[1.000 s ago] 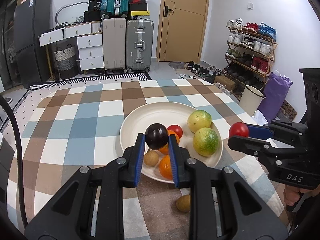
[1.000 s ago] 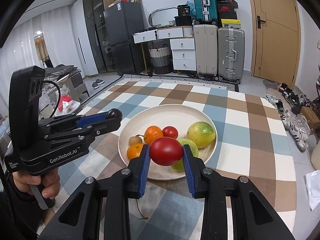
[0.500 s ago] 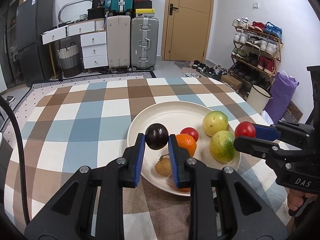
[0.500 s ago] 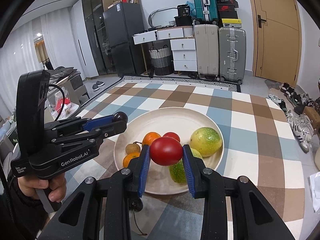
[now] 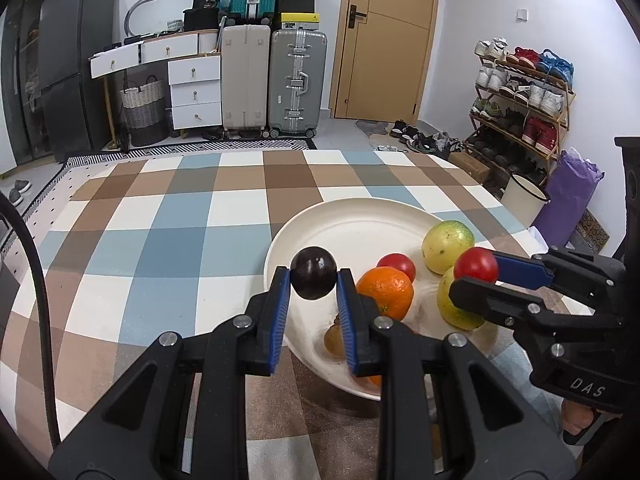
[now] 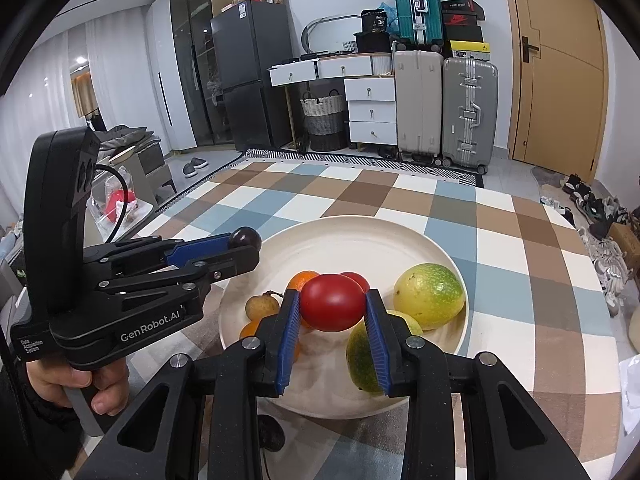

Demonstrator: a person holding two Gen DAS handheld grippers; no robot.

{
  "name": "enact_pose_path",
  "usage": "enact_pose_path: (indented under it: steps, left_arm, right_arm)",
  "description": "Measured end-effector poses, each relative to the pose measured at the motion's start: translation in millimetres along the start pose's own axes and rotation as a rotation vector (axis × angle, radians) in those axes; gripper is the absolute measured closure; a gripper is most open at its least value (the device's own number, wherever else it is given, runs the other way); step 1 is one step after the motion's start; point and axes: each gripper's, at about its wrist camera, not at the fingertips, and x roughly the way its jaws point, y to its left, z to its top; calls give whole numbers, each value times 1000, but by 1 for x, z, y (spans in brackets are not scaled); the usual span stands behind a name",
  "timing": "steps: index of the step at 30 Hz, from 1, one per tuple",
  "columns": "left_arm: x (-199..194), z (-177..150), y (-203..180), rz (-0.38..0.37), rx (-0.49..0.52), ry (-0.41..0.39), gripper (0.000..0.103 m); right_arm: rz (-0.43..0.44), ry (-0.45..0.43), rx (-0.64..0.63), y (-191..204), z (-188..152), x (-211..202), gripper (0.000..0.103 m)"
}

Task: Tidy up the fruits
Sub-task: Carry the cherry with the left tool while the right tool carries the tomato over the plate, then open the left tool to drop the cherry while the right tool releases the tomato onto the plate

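The left gripper (image 5: 313,286) clenches a dark plum (image 5: 313,278) above the plate's (image 5: 360,220) near-left rim. The right gripper (image 6: 333,312) grips a tomato (image 6: 333,307) over the plate's fruit, so it looks nearer a drop.

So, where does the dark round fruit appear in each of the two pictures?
Left wrist view: the dark fruit sits at the centre, pinched between the left tongs, over the near-left rim of the plate.
Right wrist view: it is at middle left, at the tip of the same tongs.
Shared landmark: the orange on the plate.
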Motion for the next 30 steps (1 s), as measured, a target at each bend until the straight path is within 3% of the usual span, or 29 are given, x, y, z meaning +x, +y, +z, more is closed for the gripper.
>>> enact_pose_path:
  steps: [20, 25, 27, 30]
  left_arm:
    - [8, -5, 3, 6, -5, 7, 82]
    - [8, -9, 4, 18, -5, 11, 81]
    - [7, -11, 6, 24, -18, 14, 78]
    - [4, -14, 9, 45, -36, 12, 55]
  right_arm:
    - [-23, -19, 1, -5, -5, 4, 70]
    - [-40, -41, -7, -4, -5, 0, 65]
    - [-42, -51, 0, -5, -6, -2, 62]
    - [-46, -56, 8, -8, -8, -4, 55]
